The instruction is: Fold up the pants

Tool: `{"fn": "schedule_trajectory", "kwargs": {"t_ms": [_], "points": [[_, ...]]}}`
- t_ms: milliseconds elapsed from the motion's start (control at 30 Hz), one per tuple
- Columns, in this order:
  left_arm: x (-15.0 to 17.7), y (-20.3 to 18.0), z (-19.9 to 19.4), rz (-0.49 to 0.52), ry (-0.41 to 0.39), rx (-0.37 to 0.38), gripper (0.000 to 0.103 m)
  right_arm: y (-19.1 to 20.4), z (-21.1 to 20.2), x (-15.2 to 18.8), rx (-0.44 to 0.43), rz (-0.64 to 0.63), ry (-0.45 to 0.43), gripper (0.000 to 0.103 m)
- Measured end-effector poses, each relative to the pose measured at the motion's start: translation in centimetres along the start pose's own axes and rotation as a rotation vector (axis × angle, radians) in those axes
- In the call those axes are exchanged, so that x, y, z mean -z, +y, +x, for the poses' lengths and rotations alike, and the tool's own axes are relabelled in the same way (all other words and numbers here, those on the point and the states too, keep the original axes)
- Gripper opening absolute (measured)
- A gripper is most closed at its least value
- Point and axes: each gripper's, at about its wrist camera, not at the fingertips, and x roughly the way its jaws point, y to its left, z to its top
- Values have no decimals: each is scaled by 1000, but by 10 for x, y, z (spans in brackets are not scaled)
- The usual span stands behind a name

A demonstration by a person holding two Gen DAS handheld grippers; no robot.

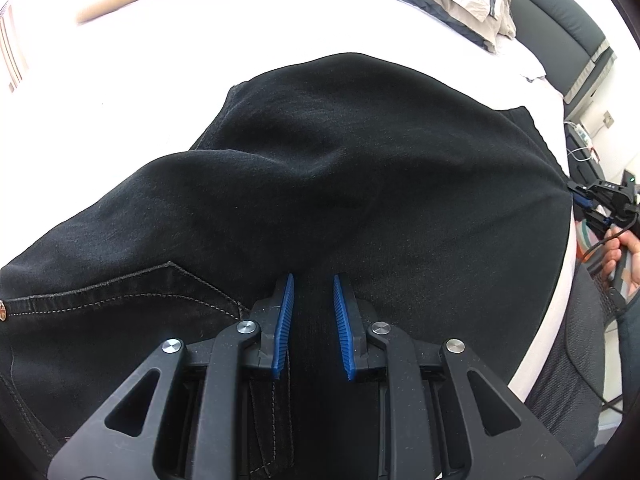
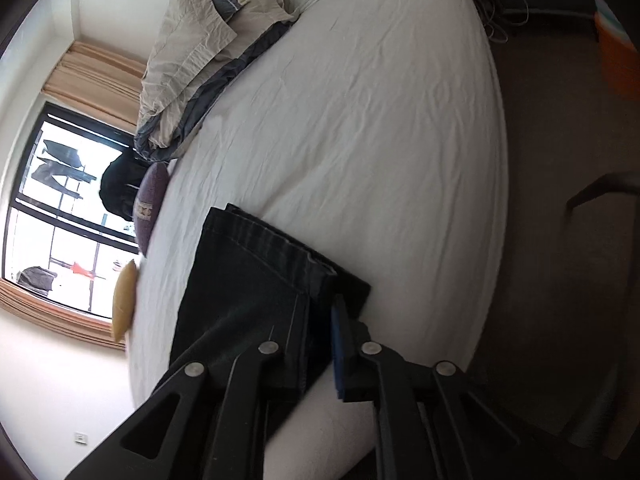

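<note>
pants point(image 1: 320, 184): black, spread over the white bed point(image 1: 280, 28), taking up most of the left wrist view; stitched pocket at lower left, hem end lying near the bed's edge in the right wrist view point(image 2: 256, 280)
left gripper point(image 1: 314, 284): pointing down onto the pants, blue pads point(image 1: 285, 320) a narrow gap apart, a strip of black fabric runs up between them; looks pinched on the pants
right gripper point(image 2: 320, 312): at the hem end of the pants, one blue pad point(image 2: 338, 344) visible on the right side of the cloth, other finger hidden by dark fabric; pants sit between the fingers, cannot tell if the pads press on them
right gripper, from left view point(image 1: 596, 200): at the far right corner of the pants, a hand point(image 1: 620, 260) on its grip
bedding point(image 2: 208, 40): beige-and-grey crumpled pile at the far end of the bed
cushions: purple one point(image 2: 150, 204) and tan one point(image 2: 125, 300) by the window point(image 2: 68, 208)
</note>
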Motion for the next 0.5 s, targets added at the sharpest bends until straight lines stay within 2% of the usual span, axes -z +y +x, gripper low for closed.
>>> {"fn": "schedule_trajectory", "kwargs": {"t_ms": [33,67,100,133,200,267,333,367,433,500], "points": [[1,1,-1,-3,-5,1,20,10,-13,-4,101,-54,-41,34],[2,2,-1,-7,-13,2,20,22,-25,-7,154,-106,-83,34],[4,4,-2,-9,-21,3,20,37,-34,-10,146,-160,-106,34],[6,5,-3,-9,-29,5,20,56,-38,-12,100,-223,-106,34],[11,9,-4,-13,-43,14,20,110,-33,-6,-26,-410,-48,34],[16,14,-6,-22,-51,29,20,179,-15,21,-113,-731,41,34],[20,19,-8,-30,-60,42,20,239,3,66,-130,-1102,96,34],[22,22,-9,-35,-67,47,20,260,12,87,-164,-1232,145,34],[27,27,-10,-40,-82,54,20,293,34,122,-204,-1422,265,31],[31,31,-11,-43,-90,61,20,311,58,147,-165,-1581,323,31]]}}
